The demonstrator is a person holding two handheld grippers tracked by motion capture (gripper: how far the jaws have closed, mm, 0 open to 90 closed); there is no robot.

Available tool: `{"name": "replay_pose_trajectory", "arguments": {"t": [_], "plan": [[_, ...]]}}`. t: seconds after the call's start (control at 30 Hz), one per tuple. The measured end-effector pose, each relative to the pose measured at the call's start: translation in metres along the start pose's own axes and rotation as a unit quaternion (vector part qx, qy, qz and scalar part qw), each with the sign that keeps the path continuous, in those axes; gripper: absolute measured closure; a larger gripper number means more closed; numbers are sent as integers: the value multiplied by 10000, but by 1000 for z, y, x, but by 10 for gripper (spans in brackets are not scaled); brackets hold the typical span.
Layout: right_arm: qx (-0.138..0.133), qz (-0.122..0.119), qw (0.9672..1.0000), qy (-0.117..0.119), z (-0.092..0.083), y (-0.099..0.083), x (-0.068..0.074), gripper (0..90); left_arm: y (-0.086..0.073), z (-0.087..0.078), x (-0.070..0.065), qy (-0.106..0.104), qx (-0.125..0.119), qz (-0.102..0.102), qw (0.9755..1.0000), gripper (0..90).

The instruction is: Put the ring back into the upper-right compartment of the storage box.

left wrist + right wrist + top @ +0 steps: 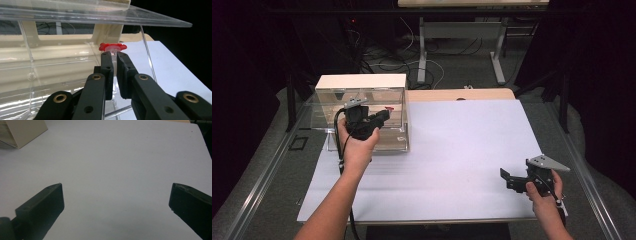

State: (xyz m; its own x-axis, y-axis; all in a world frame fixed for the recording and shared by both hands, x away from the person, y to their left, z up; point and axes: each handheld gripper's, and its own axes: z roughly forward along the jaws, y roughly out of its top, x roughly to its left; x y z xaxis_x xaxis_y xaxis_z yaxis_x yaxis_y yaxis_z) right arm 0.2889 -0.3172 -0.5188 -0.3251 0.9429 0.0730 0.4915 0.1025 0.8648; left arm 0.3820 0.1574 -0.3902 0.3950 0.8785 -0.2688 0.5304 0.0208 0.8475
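left gripper (113,56) pinching clear tube (114,58) under red cap (112,46), at open front of clear box (362,107); we keep tube upright, clear of box walls. right gripper (116,202) spread, idle over desk (120,155).

- The clear tube (114,53) under the red cap (113,46) is mostly covered by the left gripper (113,56) jaws closed on it; its lower end is hidden.
- In the high view the red cap (388,108) is too small to make out.
- The clear box (62,15) runs off the left gripper view's top and left edges.
- The right gripper (116,195) jaws are cut off at the bottom edge.
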Motion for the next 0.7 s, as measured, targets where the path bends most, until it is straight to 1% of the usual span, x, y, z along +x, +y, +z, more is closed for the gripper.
{"name": "replay_pose_trajectory", "arguments": {"t": [0.1,0.17,0.2,0.27,0.37,0.43,0.47,0.53,0.57,0.7], "plan": [[-26,43,10000,-30,0,0,0,0,0,1,1,24,9,-2,10000,846],[-35,-19,10000,-23,0,0,-1,0,0,1,3,40,-5,-12,10000,846],[-6,-1,10000,-1,0,0,0,0,-1,1,3,42,-1,-23,10000,845],[-30,-3,10000,-23,0,0,0,0,-1,1,5,50,-18,-58,10000,840],[8,-2,10000,-17,0,0,0,0,-2,-1,7,35,-42,-49,10000,810],[-11,8,10000,-31,0,0,0,0,-2,-2,6,-7,-72,-108,9999,787],[5,3,10000,-18,0,0,0,0,-3,-4,7,-26,-63,-62,10000,773],[-29,-4,10000,-25,0,0,0,0,-4,-5,6,-35,-96,-95,9999,752],[22,-9,10000,-5,-1,0,0,0,-4,-7,7,-64,-76,-60,9999,739],[4,-3,10000,-22,0,0,0,0,-6,-11,5,-154,-125,-43,9998,678]]}}
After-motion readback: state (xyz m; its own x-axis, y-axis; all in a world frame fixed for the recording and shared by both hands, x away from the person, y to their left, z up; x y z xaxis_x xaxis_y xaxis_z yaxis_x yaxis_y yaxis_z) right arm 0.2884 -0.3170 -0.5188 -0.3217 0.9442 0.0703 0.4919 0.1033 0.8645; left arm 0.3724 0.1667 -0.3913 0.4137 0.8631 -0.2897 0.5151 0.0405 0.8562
